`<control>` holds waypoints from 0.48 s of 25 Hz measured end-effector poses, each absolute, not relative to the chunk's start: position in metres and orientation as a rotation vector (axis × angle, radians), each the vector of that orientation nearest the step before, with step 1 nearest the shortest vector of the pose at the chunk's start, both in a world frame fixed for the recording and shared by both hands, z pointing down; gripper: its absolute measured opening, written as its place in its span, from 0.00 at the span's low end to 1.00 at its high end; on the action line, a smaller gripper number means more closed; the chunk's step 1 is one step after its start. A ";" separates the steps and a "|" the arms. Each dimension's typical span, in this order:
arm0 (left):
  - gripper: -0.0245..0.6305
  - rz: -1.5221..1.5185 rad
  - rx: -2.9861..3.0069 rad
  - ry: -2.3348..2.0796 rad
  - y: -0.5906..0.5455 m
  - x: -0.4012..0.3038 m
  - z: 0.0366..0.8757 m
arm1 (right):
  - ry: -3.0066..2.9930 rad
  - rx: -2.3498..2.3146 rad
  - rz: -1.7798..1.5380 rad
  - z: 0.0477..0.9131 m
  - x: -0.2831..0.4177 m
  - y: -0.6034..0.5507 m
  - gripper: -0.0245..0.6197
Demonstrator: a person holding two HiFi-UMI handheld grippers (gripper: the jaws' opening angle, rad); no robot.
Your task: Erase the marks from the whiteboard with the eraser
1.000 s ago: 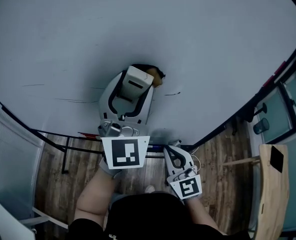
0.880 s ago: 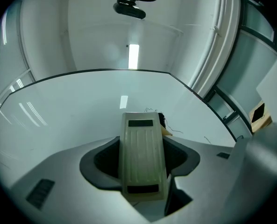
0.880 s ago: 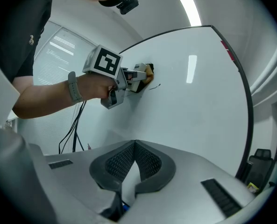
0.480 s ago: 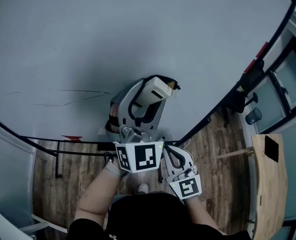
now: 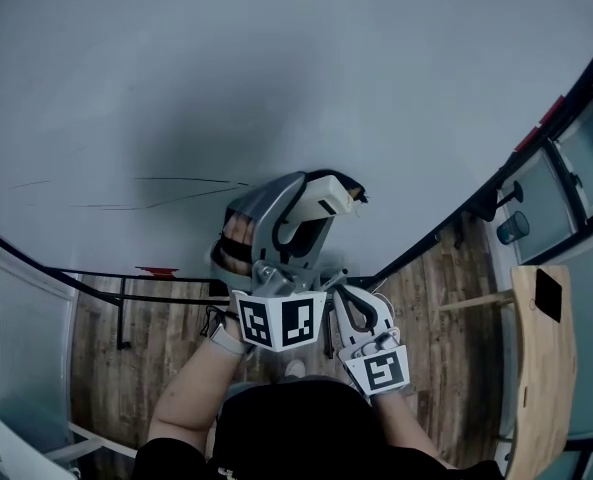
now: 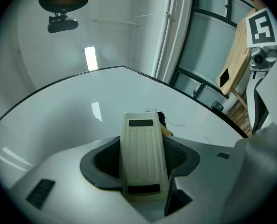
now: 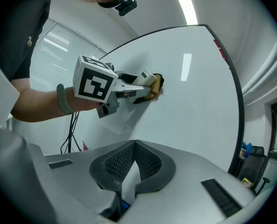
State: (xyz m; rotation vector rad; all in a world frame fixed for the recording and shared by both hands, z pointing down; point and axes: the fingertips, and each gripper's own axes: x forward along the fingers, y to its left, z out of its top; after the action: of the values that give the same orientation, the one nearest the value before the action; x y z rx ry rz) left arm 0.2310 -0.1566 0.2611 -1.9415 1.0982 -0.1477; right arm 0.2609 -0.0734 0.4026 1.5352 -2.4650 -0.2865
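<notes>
**A:** Starting at the left, what is there to wipe?

**B:** Two long faint marks (image 5: 166, 181) run across the whiteboard (image 5: 276, 58), left of the tool and not far above the lower frame (image 5: 96, 271). They look untouched.

**A:** And the eraser?

**B:** The eraser (image 6: 142, 148) is clamped lengthwise in the jaws of the left gripper (image 5: 314, 208). Its dark felt end appears to be pressed to the board at a small scribble (image 6: 151, 110), to the right of those lines.

**A:** How should the stroke go?

**B:** Flat and firm, I'd say. Keep the felt fully against the surface rather than tipped on a corner. Make short overlapping passes over the scribble, then one long sweep leftward along the lines. The jaws grip only the eraser's rear half, so pushing too hard could lever it loose.

**A:** The right gripper?

**B:** The right gripper (image 7: 135, 167) hangs low beside the left one and off the board, with its jaws closed on nothing.

**A:** Is there room to move?

**B:** Plenty upward and to the left, where the board is bare. Downward is tighter: the lower frame is near, and a small red thing (image 5: 156, 270) sits along it. To the right the black frame (image 5: 446, 230) slants in close, so a stroke that way should stop short of it.
</notes>
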 end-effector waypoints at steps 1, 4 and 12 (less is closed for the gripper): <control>0.44 -0.158 -1.937 1.095 -0.157 0.223 0.264 | -2.470 1.527 -0.287 0.402 0.252 -0.075 0.08; 0.44 -0.185 -1.925 1.076 -0.162 0.200 0.271 | -2.483 1.508 -0.279 0.403 0.225 -0.082 0.08; 0.44 -0.231 -1.898 1.064 -0.173 0.124 0.290 | -2.519 1.458 -0.271 0.408 0.150 -0.101 0.08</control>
State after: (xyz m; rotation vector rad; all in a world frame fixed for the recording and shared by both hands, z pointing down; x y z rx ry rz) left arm 0.1237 -0.1731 0.2895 -1.8982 1.0641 -0.2306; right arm 0.1505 -0.1011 0.4076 1.4582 -2.5193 -0.2710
